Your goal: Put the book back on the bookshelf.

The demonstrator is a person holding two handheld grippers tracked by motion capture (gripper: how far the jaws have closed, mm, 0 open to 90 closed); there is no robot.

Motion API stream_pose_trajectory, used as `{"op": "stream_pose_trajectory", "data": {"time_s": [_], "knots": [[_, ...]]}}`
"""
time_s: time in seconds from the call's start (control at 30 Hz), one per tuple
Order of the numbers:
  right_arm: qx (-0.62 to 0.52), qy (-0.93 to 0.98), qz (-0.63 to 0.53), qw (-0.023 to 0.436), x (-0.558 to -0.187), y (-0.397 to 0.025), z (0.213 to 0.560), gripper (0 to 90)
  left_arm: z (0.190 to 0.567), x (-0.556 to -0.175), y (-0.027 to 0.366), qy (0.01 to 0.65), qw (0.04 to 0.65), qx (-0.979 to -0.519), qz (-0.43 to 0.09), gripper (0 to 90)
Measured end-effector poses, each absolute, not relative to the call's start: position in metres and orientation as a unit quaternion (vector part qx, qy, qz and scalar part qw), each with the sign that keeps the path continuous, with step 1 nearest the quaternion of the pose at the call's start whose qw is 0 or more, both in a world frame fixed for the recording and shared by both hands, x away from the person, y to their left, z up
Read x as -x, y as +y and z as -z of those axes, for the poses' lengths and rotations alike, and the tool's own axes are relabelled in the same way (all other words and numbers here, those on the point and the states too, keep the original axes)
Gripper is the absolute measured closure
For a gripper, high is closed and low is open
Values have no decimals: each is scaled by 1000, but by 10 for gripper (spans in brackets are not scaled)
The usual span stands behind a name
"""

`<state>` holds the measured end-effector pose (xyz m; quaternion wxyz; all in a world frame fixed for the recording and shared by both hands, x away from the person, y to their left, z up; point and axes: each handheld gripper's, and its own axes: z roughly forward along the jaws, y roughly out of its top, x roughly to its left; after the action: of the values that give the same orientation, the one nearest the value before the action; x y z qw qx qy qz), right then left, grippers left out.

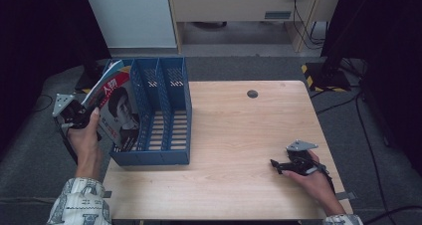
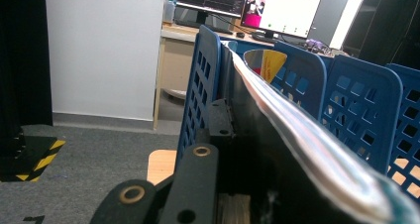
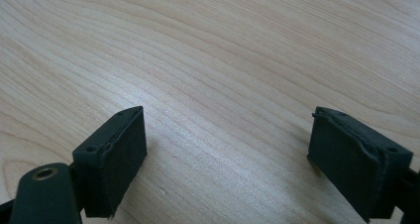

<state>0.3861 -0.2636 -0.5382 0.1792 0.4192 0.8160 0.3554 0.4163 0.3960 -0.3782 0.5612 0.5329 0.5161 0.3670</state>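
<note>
The magazine [image 1: 117, 110] stands tilted at the left end of the blue file rack [image 1: 164, 110], its cover with a portrait and red lettering facing the person. Its lower part sits in or against the rack's leftmost compartment; which of the 2 cannot be told from the high view. The left claw [image 1: 82, 116] is clamped on the magazine's left edge, just outside the rack's left wall. In the left gripper view the magazine [image 2: 307, 149] runs up and away from the claw as a glossy curved sheet, with the rack's perforated blue dividers [image 2: 356, 110] just to the right of it and another blue wall [image 2: 203, 85] close on its left. The left hand [image 1: 87, 140] grips the tool from below, off the tabletop's left edge.

The rack has 3 compartments and stands on the left part of the wooden tabletop [image 1: 239, 135], well to the left of the right claw [image 1: 276, 164]. That claw rests low near the tabletop's right front corner, held by the right hand [image 1: 311, 177], and points left toward the rack. In the right gripper view its jaws stand wide apart over bare wood [image 3: 223, 85], holding nothing.

A small dark round hole [image 1: 252, 93] lies in the tabletop far beyond the right claw.
</note>
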Motion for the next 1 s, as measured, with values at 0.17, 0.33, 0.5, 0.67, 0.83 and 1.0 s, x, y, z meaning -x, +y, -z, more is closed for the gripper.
{"op": "stream_pose_trajectory", "data": {"time_s": [0.17,0.33,0.5,0.67,0.83,1.0], "knots": [[-419,816,-355,178,-386,-264,538,151,378,-416,397,519,563,-534,-359,837],[-419,816,-355,178,-386,-264,538,151,376,-415,397,519,555,-544,-356,785],[-419,816,-356,178,-386,-264,538,150,366,-409,396,501,539,-566,-371,612],[-419,816,-356,178,-386,-264,538,150,359,-407,395,495,532,-570,-384,449],[-419,816,-356,178,-386,-264,538,150,352,-404,396,490,524,-577,-390,364],[-418,817,-356,177,-386,-264,538,150,343,-401,392,485,516,-584,-398,297]]}}
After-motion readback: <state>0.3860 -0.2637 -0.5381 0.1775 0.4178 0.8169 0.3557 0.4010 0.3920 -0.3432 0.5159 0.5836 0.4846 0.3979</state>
